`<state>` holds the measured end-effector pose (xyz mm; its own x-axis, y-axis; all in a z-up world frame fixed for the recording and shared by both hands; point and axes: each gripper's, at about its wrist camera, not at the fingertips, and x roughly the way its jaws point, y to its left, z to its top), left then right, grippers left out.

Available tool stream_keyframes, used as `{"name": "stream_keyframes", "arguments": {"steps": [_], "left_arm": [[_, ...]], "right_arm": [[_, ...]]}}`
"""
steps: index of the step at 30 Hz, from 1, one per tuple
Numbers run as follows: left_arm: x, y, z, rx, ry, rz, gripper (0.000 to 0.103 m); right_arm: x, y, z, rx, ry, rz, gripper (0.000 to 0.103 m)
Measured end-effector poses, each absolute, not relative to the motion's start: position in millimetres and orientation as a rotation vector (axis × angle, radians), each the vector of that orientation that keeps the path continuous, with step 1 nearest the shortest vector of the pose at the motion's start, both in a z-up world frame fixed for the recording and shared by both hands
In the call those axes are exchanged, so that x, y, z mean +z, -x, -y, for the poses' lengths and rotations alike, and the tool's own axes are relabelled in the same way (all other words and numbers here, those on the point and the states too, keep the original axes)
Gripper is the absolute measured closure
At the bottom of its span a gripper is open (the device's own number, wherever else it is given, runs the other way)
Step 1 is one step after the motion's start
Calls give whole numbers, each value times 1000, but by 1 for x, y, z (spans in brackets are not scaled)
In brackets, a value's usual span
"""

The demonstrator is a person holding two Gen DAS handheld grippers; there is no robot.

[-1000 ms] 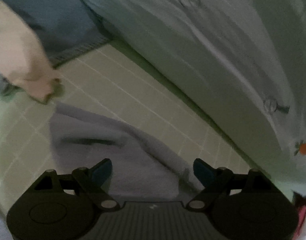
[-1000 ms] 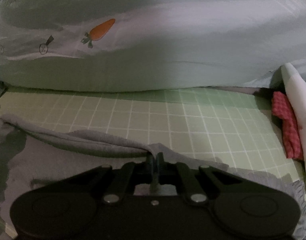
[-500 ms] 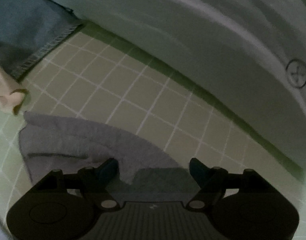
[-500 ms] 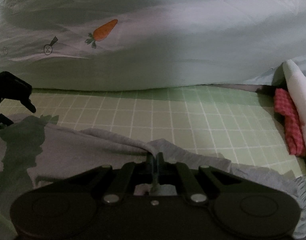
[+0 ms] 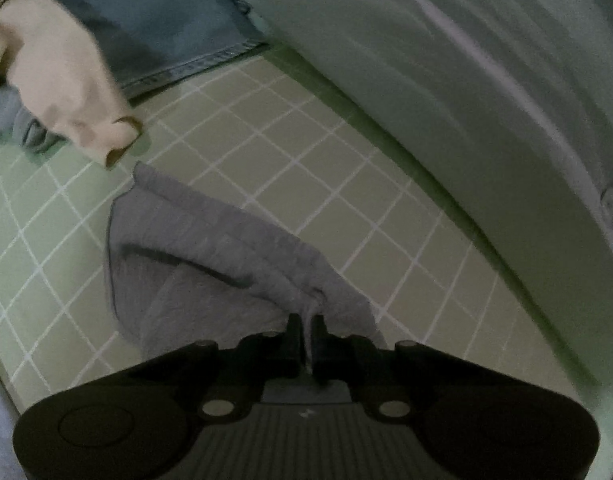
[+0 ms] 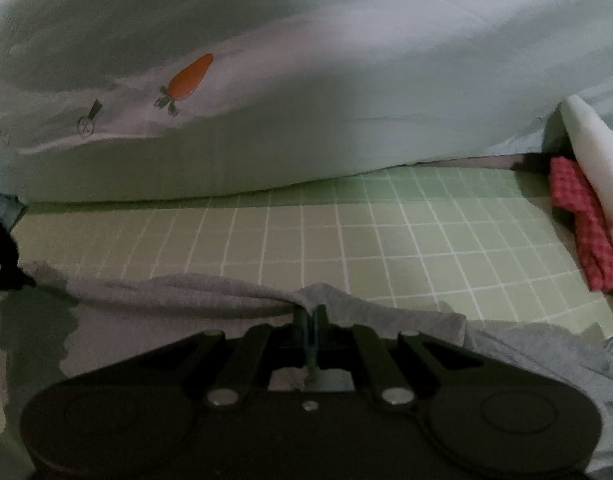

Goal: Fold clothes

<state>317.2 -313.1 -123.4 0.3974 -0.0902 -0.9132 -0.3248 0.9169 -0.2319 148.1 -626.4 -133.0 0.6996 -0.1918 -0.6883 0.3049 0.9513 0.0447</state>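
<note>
Left claw (image 5: 306, 328): clamped on an edge of the grey garment (image 5: 210, 256). Right claw (image 6: 308, 316): clamped on another edge of it. Garment: bunched, creased, partly lifted off the green checked sheet (image 6: 346, 236); no neat fold visible, flattening and folding judged outstanding
</note>
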Motion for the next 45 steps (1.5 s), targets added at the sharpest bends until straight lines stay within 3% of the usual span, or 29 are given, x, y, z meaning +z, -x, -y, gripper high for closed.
{"name": "stream_keyframes", "arguments": {"steps": [7,15,19,23,25,28,30,40,45], "left_arm": [[-85,-317,301,55,543,-1033,99],[39,-251,274,-174,493,-665,99],[-1,-218,240,-57,478,-805,99],[-67,-191,206,125,468,-1032,98],[-86,-177,192,167,453,-1101,92],[-95,-171,183,174,432,-1126,79],[-94,-177,184,151,417,-1112,76],[-88,-229,267,-170,114,-1059,66],[-108,-245,290,-179,93,-1122,67]], "right_arm": [[-112,-159,637,-292,-178,-680,101],[-44,-120,631,-281,-182,-486,101],[-59,-100,612,-212,-149,-562,101],[-101,-100,596,-172,-135,-768,99],[-114,-97,591,-182,-135,-826,77],[-120,-92,589,-195,-162,-857,56],[-119,-95,590,-212,-169,-857,49],[-116,-104,594,-287,-175,-861,42],[-122,-106,598,-309,-174,-884,42]]}}
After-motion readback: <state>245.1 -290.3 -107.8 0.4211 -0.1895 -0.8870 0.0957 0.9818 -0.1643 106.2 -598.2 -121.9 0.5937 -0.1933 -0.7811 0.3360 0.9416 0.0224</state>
